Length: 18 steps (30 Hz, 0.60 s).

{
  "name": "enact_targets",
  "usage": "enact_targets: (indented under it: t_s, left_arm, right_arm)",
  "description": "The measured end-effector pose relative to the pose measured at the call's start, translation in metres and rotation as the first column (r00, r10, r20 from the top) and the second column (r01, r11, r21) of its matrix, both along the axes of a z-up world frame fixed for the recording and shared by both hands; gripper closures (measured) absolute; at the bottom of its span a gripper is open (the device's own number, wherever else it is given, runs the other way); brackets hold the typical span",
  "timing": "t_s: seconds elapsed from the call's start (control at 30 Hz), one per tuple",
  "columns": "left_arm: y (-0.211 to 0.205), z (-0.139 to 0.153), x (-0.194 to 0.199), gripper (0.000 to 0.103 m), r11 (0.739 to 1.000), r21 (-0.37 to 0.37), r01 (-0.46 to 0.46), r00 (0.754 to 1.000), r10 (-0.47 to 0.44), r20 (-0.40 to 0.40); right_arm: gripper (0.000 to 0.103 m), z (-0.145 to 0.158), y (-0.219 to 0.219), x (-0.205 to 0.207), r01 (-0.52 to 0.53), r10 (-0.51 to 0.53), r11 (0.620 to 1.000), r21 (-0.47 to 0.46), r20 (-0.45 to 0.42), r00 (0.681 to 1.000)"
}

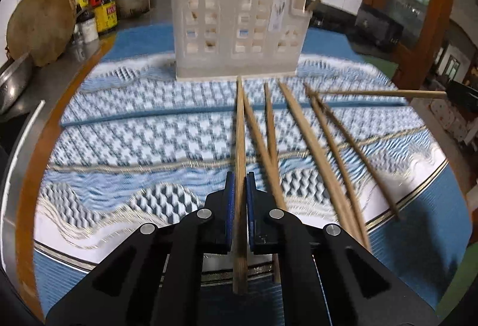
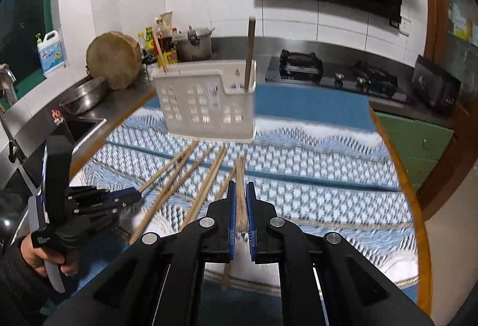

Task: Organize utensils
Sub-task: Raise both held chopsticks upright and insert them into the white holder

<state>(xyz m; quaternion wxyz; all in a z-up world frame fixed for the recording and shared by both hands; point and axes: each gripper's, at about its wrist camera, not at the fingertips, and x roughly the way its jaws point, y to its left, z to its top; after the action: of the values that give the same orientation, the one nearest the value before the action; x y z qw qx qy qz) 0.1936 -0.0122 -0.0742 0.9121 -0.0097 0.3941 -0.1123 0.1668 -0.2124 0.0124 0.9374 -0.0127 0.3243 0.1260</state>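
Observation:
A white slotted utensil holder (image 1: 239,30) (image 2: 209,99) stands at the far side of the table. One chopstick (image 2: 249,51) stands upright in its right compartment and another (image 2: 159,51) leans out of its left end. Several loose chopsticks (image 1: 301,129) (image 2: 185,176) lie fanned on the cloth in front of it. My left gripper (image 1: 239,176) (image 2: 131,194) is shut on one chopstick (image 1: 240,129) that points toward the holder. My right gripper (image 2: 240,185) is shut on another chopstick (image 2: 240,200), raised above the cloth.
A blue-and-white patterned cloth (image 2: 313,164) covers the round table. A hand (image 2: 38,257) holds the left gripper's handle. Behind the table are a sink (image 2: 74,129), a metal bowl (image 2: 83,96), a wooden chopping block (image 2: 115,60), bottles (image 1: 98,6), a pot (image 2: 195,45) and a gas stove (image 2: 337,72).

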Motion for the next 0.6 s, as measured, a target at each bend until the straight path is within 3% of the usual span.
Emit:
enact_targets:
  t_s: [0.33,0.6]
  left_arm:
    - [0.014,0.055,0.014,0.097,0.999,-0.049,0.008,0.993,-0.002,0.114]
    - [0.013,0.097,0.035,0.097,0.999,-0.015,0.039,0.985,-0.036,0.168]
  right_arm:
    - [0.096,0.058,-0.002,0.042,-0.049,0.049,0.999,0.023,0.023,0.999]
    - [0.096,0.125,0.010,0.077,-0.087,0.086,0.996,0.016,0.076,0.993]
